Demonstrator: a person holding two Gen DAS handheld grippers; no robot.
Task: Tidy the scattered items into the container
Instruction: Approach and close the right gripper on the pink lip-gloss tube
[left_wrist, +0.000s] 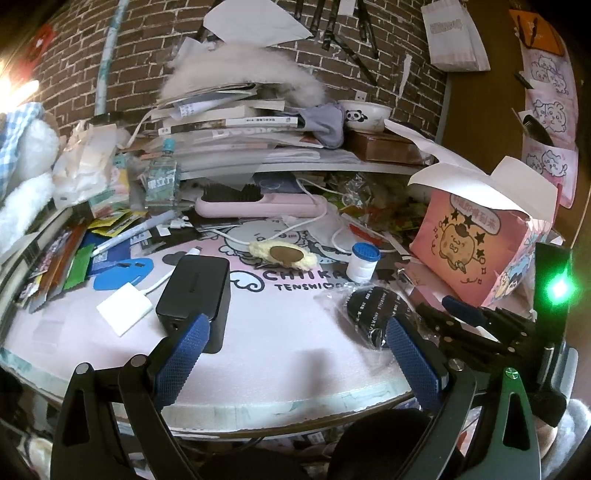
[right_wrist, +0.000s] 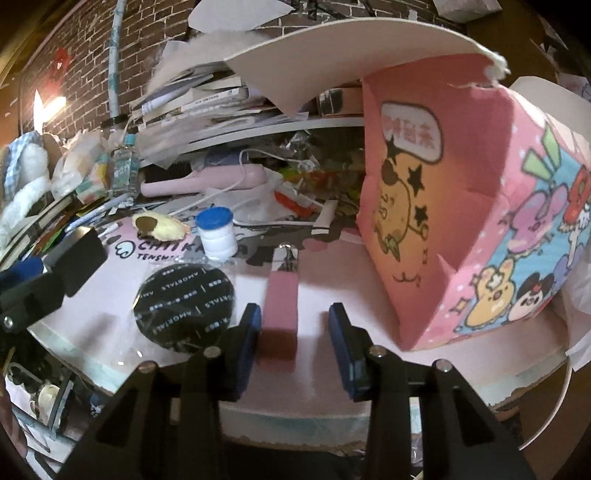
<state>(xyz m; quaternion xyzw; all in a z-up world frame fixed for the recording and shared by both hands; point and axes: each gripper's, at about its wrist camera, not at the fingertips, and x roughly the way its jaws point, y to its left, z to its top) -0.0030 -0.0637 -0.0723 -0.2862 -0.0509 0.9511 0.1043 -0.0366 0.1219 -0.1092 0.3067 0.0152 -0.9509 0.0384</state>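
Found the pink bar (right_wrist: 280, 295), metal clip at its far end, lying lengthwise on the worktop (right_wrist: 328, 288) between the fingers (right_wrist: 251, 332) of the right gripper (right_wrist: 295, 332). Saw those fingers narrowed but not pinching: the left one just beside or touching the bar's edge, could not tell which; the right one apart from it, with a strip of pink mat showing between. Noted the pink cartoon box (right_wrist: 443, 206) standing open just to the right of the bar, flaps raised.

Saw the left gripper (left_wrist: 299, 354) with fingers spread wide and holding nothing, above the worktop's near edge; black power bank (left_wrist: 192, 291) by its left finger, round black pad in a clear bag (left_wrist: 369, 314) by its right.

Farther back, noted a white bottle with a blue cap (left_wrist: 364, 262), a yellow plush piece (left_wrist: 284, 254) and a pink hairbrush (left_wrist: 258, 206), then a shelf heaped with books (left_wrist: 229, 122) against a brick wall (left_wrist: 129, 55).
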